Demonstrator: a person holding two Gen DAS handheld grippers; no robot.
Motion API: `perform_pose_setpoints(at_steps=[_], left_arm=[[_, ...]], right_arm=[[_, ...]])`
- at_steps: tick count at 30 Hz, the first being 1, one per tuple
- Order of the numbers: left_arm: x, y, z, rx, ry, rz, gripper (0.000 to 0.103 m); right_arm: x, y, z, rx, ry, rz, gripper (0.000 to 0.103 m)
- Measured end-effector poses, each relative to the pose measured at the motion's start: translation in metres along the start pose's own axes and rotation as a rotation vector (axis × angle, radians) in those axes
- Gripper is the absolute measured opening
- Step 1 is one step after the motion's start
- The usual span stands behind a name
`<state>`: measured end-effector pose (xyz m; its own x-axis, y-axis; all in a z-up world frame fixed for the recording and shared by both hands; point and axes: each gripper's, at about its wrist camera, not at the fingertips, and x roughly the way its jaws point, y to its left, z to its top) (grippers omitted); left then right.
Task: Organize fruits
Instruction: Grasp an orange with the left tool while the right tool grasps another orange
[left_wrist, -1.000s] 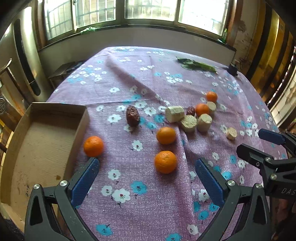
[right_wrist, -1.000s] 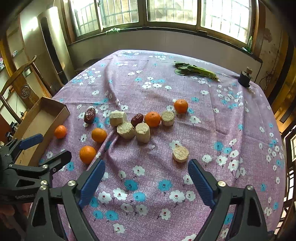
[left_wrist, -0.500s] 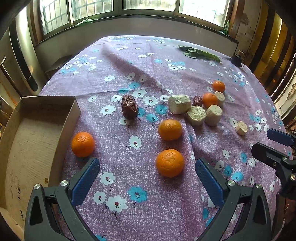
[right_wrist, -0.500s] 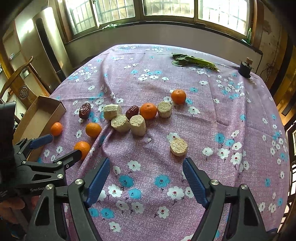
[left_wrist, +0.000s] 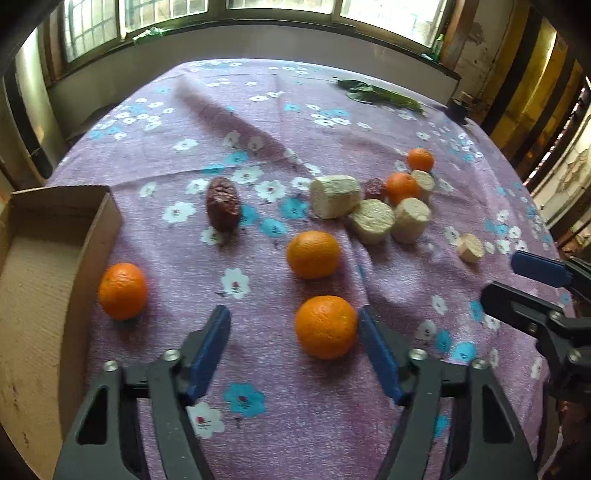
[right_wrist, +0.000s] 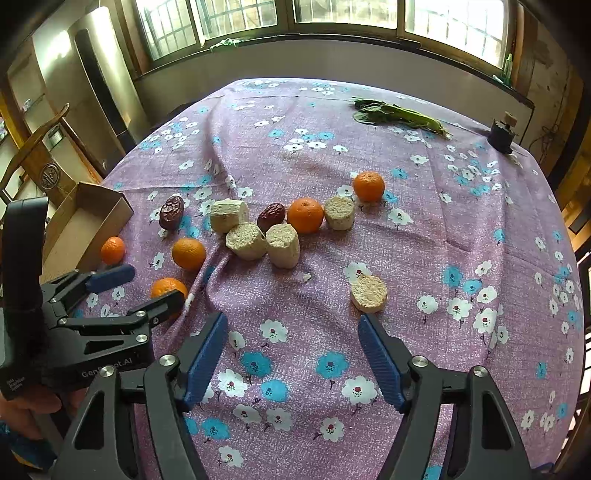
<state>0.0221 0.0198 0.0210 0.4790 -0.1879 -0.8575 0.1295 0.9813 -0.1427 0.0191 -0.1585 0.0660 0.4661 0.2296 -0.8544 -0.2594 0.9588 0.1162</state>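
Note:
Several oranges, two dark red dates and several pale cut chunks lie on a purple flowered tablecloth (left_wrist: 258, 122). My left gripper (left_wrist: 293, 328) is open and low over the cloth, and the nearest orange (left_wrist: 325, 326) sits between its fingers, close to the right one. Another orange (left_wrist: 313, 254) lies just beyond, and a third (left_wrist: 122, 290) lies beside the cardboard box (left_wrist: 40, 258). A date (left_wrist: 222, 209) lies further back. My right gripper (right_wrist: 291, 334) is open and empty, with a pale chunk (right_wrist: 368, 292) just ahead of its right finger. The left gripper also shows in the right wrist view (right_wrist: 140, 288).
The open cardboard box hangs at the table's left edge (right_wrist: 86, 218). Green leaves (right_wrist: 399, 114) and a small dark object (right_wrist: 501, 137) lie at the far side. More oranges (right_wrist: 305, 215), chunks (right_wrist: 246, 240) and a date (right_wrist: 271, 217) cluster mid-table. A chair (right_wrist: 33, 147) stands left.
My left gripper moved forward and down so the nearest orange now lies between its fingers. My right gripper advanced towards the lone pale chunk.

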Motion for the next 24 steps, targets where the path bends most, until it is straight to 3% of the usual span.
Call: perform_pose_setpoints(at_steps=[3,12,24], left_arm=[[0.0,-0.003,0.001,-0.015,0.016,-0.078,0.032],[-0.012,0.004,-0.002,-0.036,0.02,-0.072,0.031],[-0.052,0.042,0.0,-0.094,-0.023,0.032,0.031]], right_arm=[[0.001,0.003,0.003,-0.014,-0.001,0.009,0.067],[0.0,0.015,0.013,-0.049,-0.016,0.054,0.059],[0.03,0.065,0.043,-0.137,0.005,0.188,0.058]])
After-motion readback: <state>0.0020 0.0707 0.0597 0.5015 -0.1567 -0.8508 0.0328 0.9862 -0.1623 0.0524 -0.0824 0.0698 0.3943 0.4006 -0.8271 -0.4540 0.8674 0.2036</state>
